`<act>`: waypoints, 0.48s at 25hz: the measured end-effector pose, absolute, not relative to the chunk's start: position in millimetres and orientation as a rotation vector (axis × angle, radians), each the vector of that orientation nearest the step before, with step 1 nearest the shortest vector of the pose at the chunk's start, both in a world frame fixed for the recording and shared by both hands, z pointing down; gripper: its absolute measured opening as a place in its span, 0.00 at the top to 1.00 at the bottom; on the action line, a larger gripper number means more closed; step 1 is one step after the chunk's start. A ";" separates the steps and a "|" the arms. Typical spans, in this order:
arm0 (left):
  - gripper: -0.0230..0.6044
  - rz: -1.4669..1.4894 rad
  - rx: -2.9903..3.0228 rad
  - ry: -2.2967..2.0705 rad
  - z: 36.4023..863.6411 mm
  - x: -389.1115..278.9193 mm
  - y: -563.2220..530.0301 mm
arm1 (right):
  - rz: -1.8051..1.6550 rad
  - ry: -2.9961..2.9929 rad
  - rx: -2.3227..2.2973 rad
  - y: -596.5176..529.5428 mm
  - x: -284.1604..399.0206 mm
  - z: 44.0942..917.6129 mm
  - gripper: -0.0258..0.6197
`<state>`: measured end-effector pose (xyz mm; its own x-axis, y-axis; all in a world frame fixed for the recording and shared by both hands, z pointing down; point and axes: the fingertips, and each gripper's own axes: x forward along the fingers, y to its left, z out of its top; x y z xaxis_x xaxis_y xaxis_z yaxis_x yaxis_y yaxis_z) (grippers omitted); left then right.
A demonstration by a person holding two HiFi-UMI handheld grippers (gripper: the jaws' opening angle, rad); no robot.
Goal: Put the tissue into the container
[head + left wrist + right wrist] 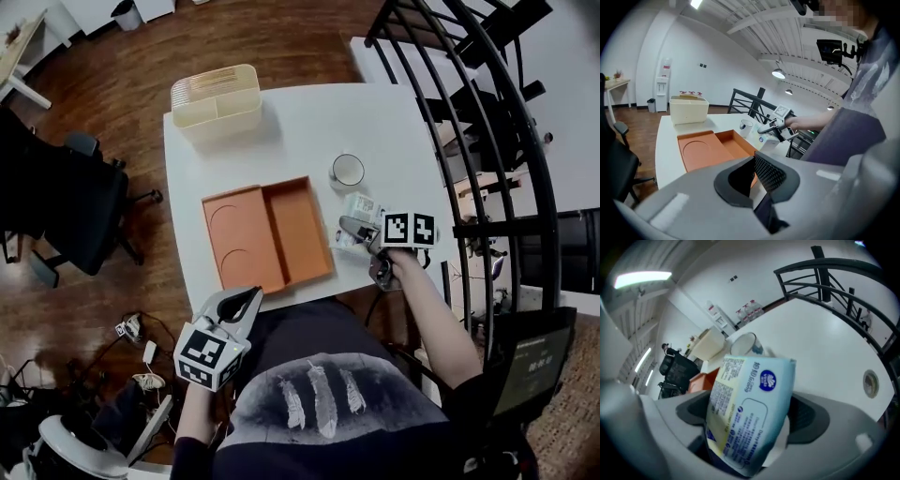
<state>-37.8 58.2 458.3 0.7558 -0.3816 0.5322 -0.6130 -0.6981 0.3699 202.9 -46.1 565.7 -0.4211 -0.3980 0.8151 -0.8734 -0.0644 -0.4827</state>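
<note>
A pale blue and yellow tissue pack (750, 408) stands tilted between the jaws of my right gripper (352, 231), which is shut on it. The pack (360, 207) is over the white table, just right of the orange two-compartment tray (298, 225). The tray (701, 150) holds nothing; its left compartment has round recesses. A cream slatted basket (217, 98) stands at the table's far left corner. My left gripper (242, 302) hovers off the table's near edge, in front of the tray, with its jaws together and nothing in them.
A white cup (347, 170) stands just beyond the tissue pack. A black curved railing (487, 112) runs along the right of the table (309, 117). A black office chair (66, 206) stands on the wood floor at the left, with cables near my feet.
</note>
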 end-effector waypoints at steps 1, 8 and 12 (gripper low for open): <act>0.94 0.565 2.407 -0.755 458.5 -39.7 56.8 | 1.488 -1.848 1.354 -48.5 198.3 547.5 0.17; 0.94 0.559 2.412 -0.772 457.7 -38.0 56.2 | 1.279 -2.162 1.082 -70.6 102.5 463.9 0.17; 0.94 0.548 2.408 -0.794 456.2 -47.8 62.2 | 1.212 -2.071 0.970 -65.2 61.9 497.8 0.17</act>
